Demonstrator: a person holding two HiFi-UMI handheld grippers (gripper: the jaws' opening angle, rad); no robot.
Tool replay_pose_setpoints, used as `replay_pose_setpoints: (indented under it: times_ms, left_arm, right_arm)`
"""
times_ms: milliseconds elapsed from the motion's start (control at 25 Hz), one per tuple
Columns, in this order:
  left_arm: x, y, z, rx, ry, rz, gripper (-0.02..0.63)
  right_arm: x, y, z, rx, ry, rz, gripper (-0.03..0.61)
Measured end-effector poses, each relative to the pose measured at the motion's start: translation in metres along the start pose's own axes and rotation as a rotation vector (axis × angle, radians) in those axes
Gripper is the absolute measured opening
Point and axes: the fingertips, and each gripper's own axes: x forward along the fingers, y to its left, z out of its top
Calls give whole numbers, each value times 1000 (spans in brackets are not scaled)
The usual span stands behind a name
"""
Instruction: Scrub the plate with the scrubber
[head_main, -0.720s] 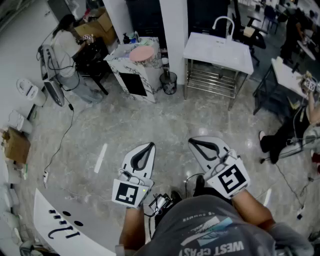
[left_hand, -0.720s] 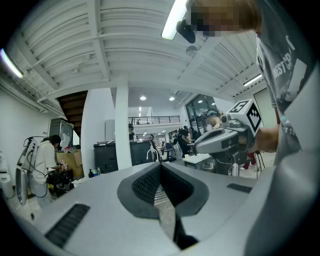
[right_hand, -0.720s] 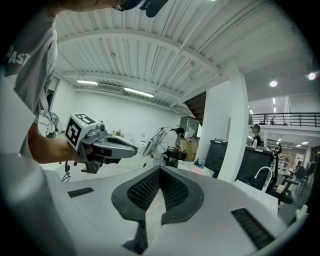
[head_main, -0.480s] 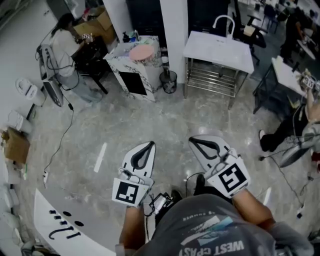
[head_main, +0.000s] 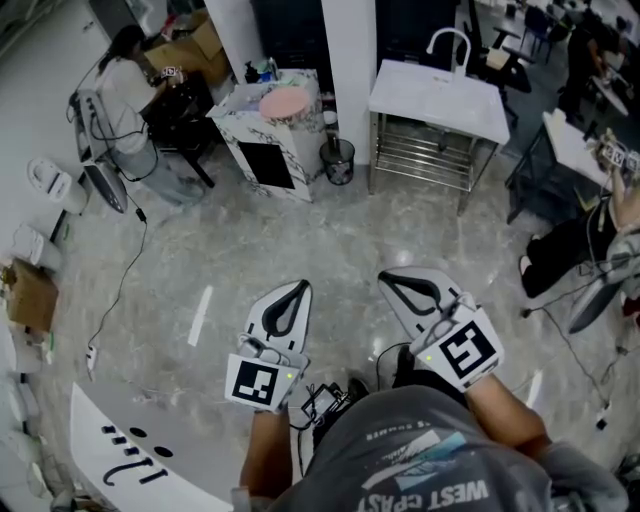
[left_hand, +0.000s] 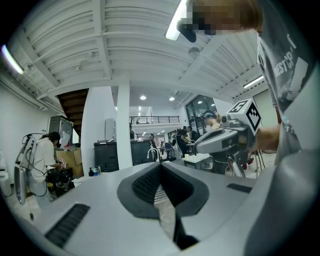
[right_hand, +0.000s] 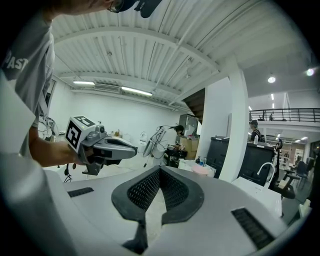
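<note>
A pink plate lies on a marble-patterned cabinet far across the floor, and shows small in the right gripper view. I see no scrubber. My left gripper and right gripper are held side by side at waist height over the marble floor, both pointing towards the cabinet and far from it. Each is shut with nothing between its jaws, tips meeting in the left gripper view and the right gripper view. Each gripper view also shows the other gripper beside it.
A white sink table with a faucet stands right of a white pillar. A small bin sits between cabinet and table. A person works at the far left; another sits at the right edge. Cables and a white board lie on the floor.
Both grippers stay where they were, shut. Only the seated person at the right edge has shifted a little.
</note>
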Motion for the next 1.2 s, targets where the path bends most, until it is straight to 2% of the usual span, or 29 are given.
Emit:
replay_pose_setpoints:
  times_ms: [320, 640, 920, 1200]
  left_arm:
    - [-15, 27, -3, 2, -14, -18, 2]
    - [-8, 56, -7, -2, -8, 4, 2]
    - [25, 94, -22, -15, 27, 48, 2]
    - [102, 138, -32, -18, 72, 88, 2]
  right_arm:
    - [28, 11, 12, 28, -28, -39, 29]
    - [60, -5, 18, 23, -30, -43, 29]
    - [110, -46, 8, 45, -34, -4, 29]
    - [166, -119, -3, 55, -35, 58, 29]
